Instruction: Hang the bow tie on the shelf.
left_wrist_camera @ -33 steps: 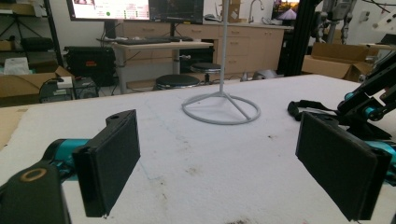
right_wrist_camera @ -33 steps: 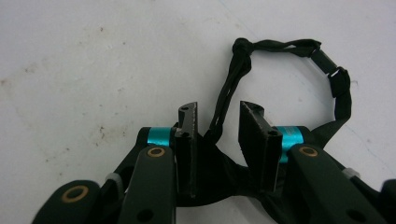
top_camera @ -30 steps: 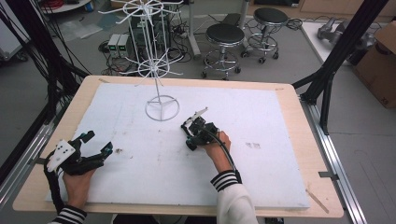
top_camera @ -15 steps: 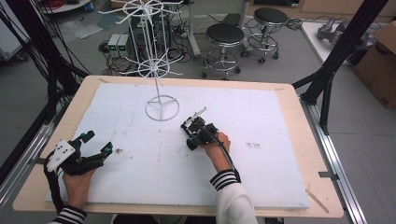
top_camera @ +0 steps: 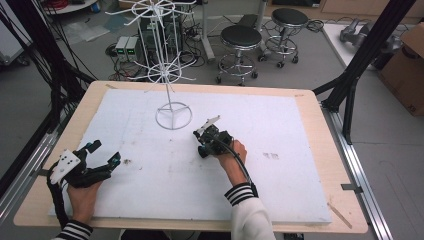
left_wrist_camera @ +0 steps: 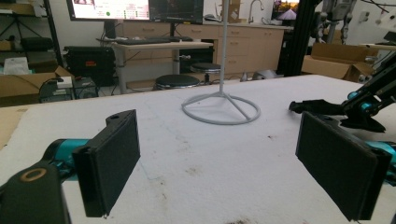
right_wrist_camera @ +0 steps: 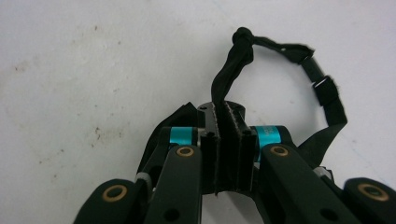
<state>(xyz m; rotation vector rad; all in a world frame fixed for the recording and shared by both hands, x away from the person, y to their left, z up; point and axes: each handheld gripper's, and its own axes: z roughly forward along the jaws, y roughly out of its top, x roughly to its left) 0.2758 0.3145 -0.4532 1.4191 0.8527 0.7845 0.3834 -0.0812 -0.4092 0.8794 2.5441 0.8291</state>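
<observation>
Black strap (right_wrist_camera: pixel 280 70) was pinched between the 2 pressed-together jaws of the right gripper (right_wrist_camera: pixel 227 140), and it curled up and away ahead of them into a loop with a knot at its far end and a small buckle on its right side; the loop lay on the white foam sheet (right_wrist_camera: pixel 93 56) that covered the counter (top_camera: pixel 320 107). In the high view the right gripper (top_camera: pixel 210 135) sat low over the sheet, tilted down, with the person's right hand (top_camera: pixel 231 154) behind it. A white wire rack (top_camera: pixel 172 116) stood just ahead and to its left, its ring base resting on the sheet. The left gripper (top_camera: pixel 102 156) was well apart from it, near the sheet's edge, held in the left hand (top_camera: pixel 82 192) with its jaws spread wide and nothing between them. In the left gripper view the 2 black pads (left_wrist_camera: pixel 112 163) framed bare sheet, with the rack's ring base (left_wrist_camera: pixel 222 109) ahead and the right gripper (left_wrist_camera: pixel 336 109) off to the right.
</observation>
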